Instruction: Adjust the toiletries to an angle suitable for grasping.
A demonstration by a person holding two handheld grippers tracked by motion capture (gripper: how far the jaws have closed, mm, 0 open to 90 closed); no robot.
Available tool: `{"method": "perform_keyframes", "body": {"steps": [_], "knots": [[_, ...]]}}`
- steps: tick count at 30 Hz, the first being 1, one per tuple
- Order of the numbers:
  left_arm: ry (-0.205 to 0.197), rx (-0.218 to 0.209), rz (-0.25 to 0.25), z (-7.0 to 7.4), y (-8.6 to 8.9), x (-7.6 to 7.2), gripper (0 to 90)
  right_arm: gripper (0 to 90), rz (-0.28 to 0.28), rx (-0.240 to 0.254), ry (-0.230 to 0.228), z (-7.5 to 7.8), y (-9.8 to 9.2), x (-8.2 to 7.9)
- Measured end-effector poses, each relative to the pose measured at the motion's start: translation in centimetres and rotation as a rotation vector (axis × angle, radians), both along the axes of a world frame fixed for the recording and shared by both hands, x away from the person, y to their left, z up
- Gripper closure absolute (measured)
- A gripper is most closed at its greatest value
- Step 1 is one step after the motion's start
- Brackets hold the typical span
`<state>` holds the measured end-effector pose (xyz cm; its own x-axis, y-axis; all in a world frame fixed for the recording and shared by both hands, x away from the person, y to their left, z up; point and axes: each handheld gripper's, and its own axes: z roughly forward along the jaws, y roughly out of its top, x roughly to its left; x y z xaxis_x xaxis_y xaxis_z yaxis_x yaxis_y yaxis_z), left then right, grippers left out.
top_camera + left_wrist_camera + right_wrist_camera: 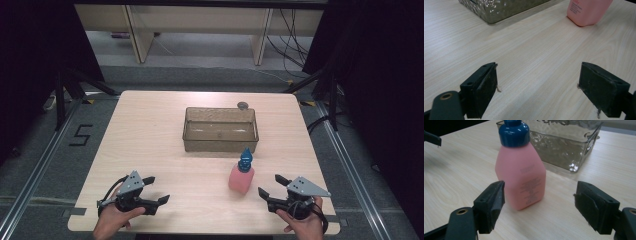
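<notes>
A pink bottle (241, 179) with a blue cap stands upright on the wooden table, just in front of a clear plastic bin (220, 129). My right gripper (272, 186) rests near the table's front right, open, its jaws pointing at the bottle a short way off. In the right gripper view the bottle (521, 173) stands ahead of the spread jaws, with the bin (564, 142) behind it. My left gripper (156, 190) lies open at the front left with nothing between its jaws. The left gripper view shows the bottle's base (587, 11) and a bin corner (499, 8) far ahead.
A small dark round object (243, 105) sits on the table behind the bin. The table's front edge (200, 232) lies just under both hands. Dark stands and cables flank the table on the floor.
</notes>
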<state>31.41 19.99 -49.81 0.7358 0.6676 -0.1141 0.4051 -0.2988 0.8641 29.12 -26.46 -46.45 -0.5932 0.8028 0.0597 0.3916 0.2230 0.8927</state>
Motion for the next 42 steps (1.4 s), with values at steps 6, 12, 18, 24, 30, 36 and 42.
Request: {"method": "perform_keyframes", "body": {"steps": [6,12,18,24,30,36,42], "knots": [[0.003,-0.003,0.001,-0.1,-0.1,0.0,14.9,25.8,0.011,-0.006,-0.025,0.5,0.5,-0.2],[0.004,0.001,0.005,0.0,-0.1,0.0,14.9,26.1,0.022,0.004,-0.042,1.1,1.1,-0.4],[0.011,0.008,-0.003,-0.2,-0.1,0.0,15.0,26.1,0.028,0.011,-0.064,1.6,1.7,0.1],[0.015,0.001,0.011,-0.1,0.0,0.1,15.0,26.1,0.026,0.017,-0.063,1.9,2.0,0.5],[0.015,0.005,0.005,-0.1,0.0,0.1,15.0,25.9,0.034,0.012,-0.079,2.0,2.6,0.9],[0.015,0.015,0.011,0.0,0.0,0.0,15.0,25.9,0.045,0.015,-0.050,2.1,3.0,1.2],[0.015,0.010,0.015,0.0,0.1,0.0,15.0,25.2,0.050,-0.007,-0.071,2.2,3.3,1.7]]}}
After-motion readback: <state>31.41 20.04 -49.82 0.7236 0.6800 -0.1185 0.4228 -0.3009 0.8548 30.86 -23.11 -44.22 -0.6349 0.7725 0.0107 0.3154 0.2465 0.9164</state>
